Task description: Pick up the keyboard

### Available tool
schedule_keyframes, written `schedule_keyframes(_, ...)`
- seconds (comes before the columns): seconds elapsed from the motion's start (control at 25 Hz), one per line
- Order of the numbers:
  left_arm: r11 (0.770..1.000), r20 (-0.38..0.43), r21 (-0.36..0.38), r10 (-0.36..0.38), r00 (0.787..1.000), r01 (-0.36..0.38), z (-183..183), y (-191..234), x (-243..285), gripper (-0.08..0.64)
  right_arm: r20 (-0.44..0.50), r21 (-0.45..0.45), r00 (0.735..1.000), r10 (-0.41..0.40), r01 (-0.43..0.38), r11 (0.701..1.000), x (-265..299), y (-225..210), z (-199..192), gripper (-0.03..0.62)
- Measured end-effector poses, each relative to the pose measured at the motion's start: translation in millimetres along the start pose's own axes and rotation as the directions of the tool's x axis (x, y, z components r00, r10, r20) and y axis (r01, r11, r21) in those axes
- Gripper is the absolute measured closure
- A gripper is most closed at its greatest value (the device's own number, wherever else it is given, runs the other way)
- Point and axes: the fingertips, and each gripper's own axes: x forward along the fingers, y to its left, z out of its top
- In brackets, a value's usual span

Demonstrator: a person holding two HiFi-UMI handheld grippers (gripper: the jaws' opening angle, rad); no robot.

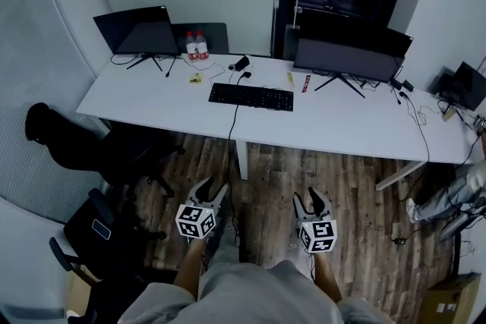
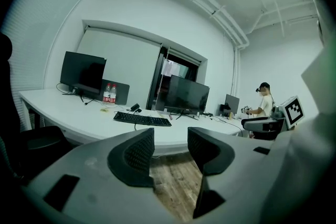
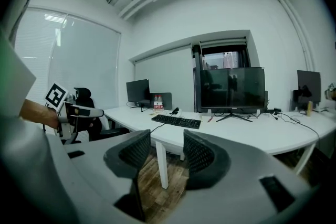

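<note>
A black keyboard (image 1: 251, 96) lies on the long white desk (image 1: 167, 99), its cable running off the front edge. It also shows far off in the left gripper view as the keyboard (image 2: 142, 119) and in the right gripper view as the keyboard (image 3: 177, 121). Both grippers hang well short of the desk, over the wooden floor. My left gripper (image 1: 212, 194) is open with nothing between its jaws; my right gripper (image 1: 310, 201) is open and empty too.
Two dark monitors (image 1: 138, 31) (image 1: 351, 49) stand on the desk, with two water bottles (image 1: 197, 46) and cables behind the keyboard. Black office chairs (image 1: 114, 155) stand at the left. A person (image 2: 261, 106) sits at the desk's far right end. A cardboard box (image 1: 451, 301) sits on the floor.
</note>
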Motion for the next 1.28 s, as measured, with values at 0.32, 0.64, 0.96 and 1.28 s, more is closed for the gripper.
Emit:
schedule_keyframes(0.32, 0.998, -0.012, 0.007, -0.063, 0.998, 0.063, 33.7, 51.2, 62.0, 0.365, -0.001, 0.010, 0.998, -0.069, 0.069, 0.998, 66.3, -11.6, 32.8, 0.394)
schedule_keyframes(0.64, 0.995, -0.019, 0.002, -0.102, 0.995, 0.102, 61.2, 108.5, 110.6, 0.365, -0.009, 0.018, 0.992, -0.128, 0.128, 0.992, 129.3, -13.6, 58.7, 0.394)
schedule_keyframes(0.96, 0.990, -0.033, -0.012, -0.144, 0.989, 0.144, 76.5, 150.4, 155.7, 0.365, -0.029, 0.012, 0.984, -0.174, 0.175, 0.985, 179.1, -15.7, 75.1, 0.396)
schedule_keyframes(1.28, 0.980, -0.054, -0.016, -0.197, 0.979, 0.196, 76.2, 174.5, 187.4, 0.367, -0.046, 0.012, 0.974, -0.224, 0.224, 0.974, 206.9, -14.3, 77.9, 0.397)
